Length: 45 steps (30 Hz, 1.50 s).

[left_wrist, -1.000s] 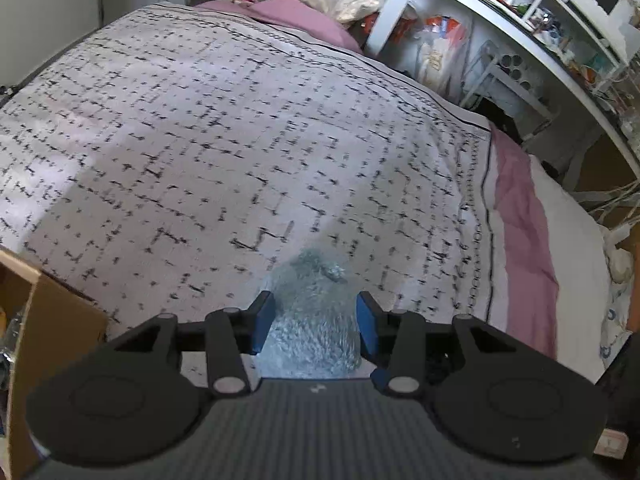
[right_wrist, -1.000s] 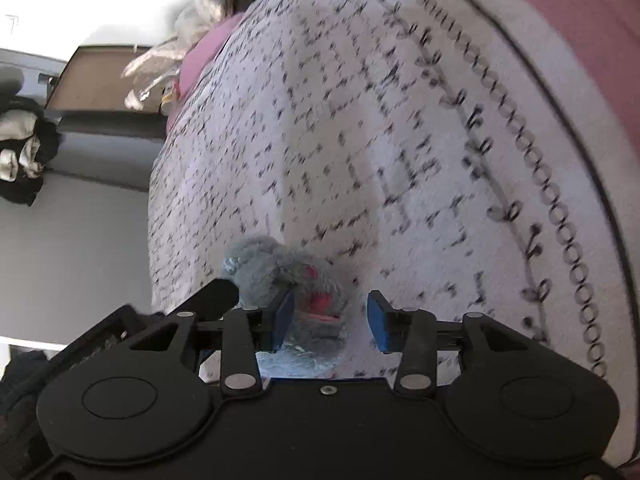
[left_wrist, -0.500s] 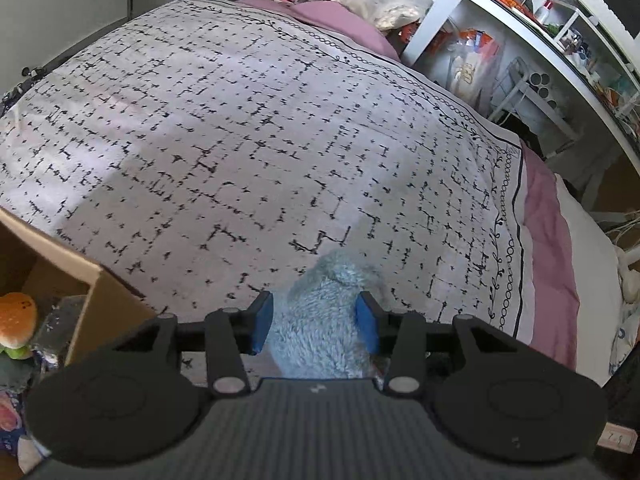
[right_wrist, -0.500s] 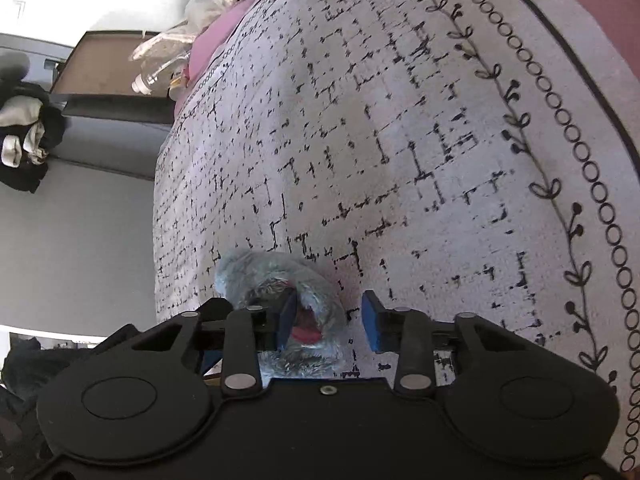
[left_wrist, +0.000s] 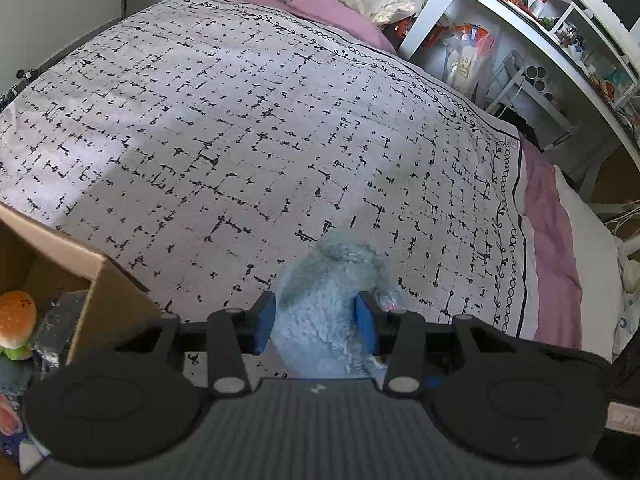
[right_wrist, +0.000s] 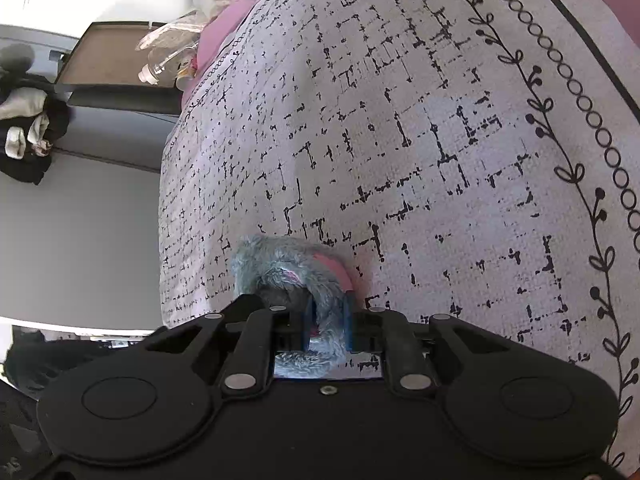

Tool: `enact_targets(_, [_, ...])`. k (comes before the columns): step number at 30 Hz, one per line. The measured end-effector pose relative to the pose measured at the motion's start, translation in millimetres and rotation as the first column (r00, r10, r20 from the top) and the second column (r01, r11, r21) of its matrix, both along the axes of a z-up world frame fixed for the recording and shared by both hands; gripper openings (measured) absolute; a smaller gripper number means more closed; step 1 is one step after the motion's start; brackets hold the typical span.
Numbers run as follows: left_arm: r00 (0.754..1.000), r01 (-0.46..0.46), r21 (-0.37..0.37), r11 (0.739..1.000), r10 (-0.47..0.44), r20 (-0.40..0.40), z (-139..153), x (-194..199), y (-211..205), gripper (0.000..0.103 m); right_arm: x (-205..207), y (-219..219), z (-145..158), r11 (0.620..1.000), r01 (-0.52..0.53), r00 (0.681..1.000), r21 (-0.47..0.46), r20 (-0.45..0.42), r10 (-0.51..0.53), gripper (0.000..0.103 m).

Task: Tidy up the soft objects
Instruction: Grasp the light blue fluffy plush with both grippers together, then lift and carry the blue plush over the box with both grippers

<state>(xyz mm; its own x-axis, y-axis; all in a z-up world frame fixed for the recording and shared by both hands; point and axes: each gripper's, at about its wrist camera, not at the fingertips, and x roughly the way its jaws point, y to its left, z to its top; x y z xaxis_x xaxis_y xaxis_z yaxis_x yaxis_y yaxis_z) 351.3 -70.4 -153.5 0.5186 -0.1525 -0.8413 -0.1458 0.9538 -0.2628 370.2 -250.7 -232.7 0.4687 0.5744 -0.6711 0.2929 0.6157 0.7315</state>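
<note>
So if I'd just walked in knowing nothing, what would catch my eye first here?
Probably the fuzzy grey-blue plush toy, pinched by both grippers at once: the left gripper around its body, the right gripper shut on a part with pink lining. Behind it spreads the white bedspread with black dashes, and at the lower left of the left view a cardboard box shows a burger-shaped plush inside.
</note>
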Motion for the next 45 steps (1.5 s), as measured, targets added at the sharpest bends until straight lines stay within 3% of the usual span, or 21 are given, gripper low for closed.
enact_targets(4, [1.000, -0.011, -0.007, 1.000, 0.011, -0.003, -7, 2, 0, 0.042, 1, -2, -7, 0.999, 0.019, 1.000, 0.027, -0.017, -0.019, 0.016])
enact_targets(6, [1.000, -0.004, -0.019, 1.000, 0.004, 0.007, -7, 2, 1, 0.032, 2, 0, -7, 1.000, 0.012, 1.000, 0.026, -0.010, -0.011, 0.015])
enact_targets(10, [1.000, 0.001, -0.022, 1.000, -0.001, 0.026, -4, 1, 2, 0.028, 1, 1, -1, 1.000, 0.003, 1.000, 0.020, 0.019, -0.003, 0.012])
enact_targets(29, [0.996, 0.075, -0.053, 0.996, -0.072, 0.061, 43, -49, -4, 0.025, -58, -14, 50, 0.999, 0.010, 0.993, -0.034, 0.122, -0.006, 0.012])
enact_targets(45, [0.988, 0.097, -0.105, 0.990, -0.082, 0.134, 88, -103, 14, 0.023, -104, 12, 110, 0.990, 0.006, 0.975, -0.143, 0.220, 0.026, 0.012])
